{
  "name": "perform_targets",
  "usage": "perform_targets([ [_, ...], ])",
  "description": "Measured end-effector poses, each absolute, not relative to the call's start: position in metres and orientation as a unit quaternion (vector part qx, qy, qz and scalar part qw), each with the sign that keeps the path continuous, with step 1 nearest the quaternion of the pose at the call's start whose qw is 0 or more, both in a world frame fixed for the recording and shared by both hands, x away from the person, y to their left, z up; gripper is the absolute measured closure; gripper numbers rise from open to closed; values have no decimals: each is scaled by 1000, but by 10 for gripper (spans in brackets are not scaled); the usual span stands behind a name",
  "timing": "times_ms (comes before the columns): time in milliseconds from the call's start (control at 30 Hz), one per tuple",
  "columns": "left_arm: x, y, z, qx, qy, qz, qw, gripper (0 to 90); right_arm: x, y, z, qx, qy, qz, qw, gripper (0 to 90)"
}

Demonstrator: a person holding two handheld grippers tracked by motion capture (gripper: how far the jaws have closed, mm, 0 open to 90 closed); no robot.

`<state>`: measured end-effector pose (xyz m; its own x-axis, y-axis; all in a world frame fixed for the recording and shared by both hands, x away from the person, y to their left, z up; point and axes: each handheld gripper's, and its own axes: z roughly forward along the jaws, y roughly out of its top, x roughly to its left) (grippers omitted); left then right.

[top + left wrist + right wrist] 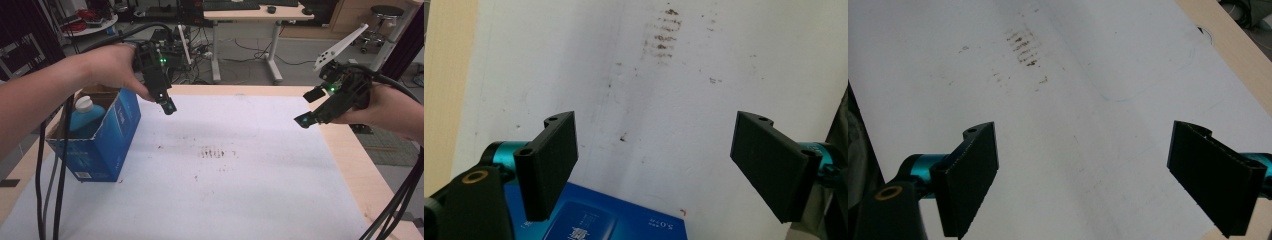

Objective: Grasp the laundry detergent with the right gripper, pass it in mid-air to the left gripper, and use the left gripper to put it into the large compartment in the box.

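Our left gripper (pixel 167 102) hangs above the white table sheet (pixel 235 200), jaws wide apart, just beside the open blue cardboard box (pixel 107 145) (a blue white-capped bottle (pixel 85 116) stands inside); our right gripper (pixel 312 117) hovers well apart, jaws likewise spread.

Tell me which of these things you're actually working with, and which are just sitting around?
In use:
open blue cardboard box
blue plastic bottle with white cap, upright inside it
left tongs, right tongs, both open

Lying about:
white stained table mat
office stool
background desk
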<state>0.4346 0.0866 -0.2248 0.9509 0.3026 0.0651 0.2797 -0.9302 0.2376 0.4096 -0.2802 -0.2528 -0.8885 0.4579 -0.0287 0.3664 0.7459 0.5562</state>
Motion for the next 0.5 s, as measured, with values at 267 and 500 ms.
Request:
perform_targets([
  [267, 433, 88, -223, 981, 148, 51, 112, 192, 410, -276, -253, 215, 932, 280, 81, 127],
  [500, 432, 88, -222, 981, 150, 53, 113, 192, 409, -274, -253, 213, 934, 277, 79, 127],
])
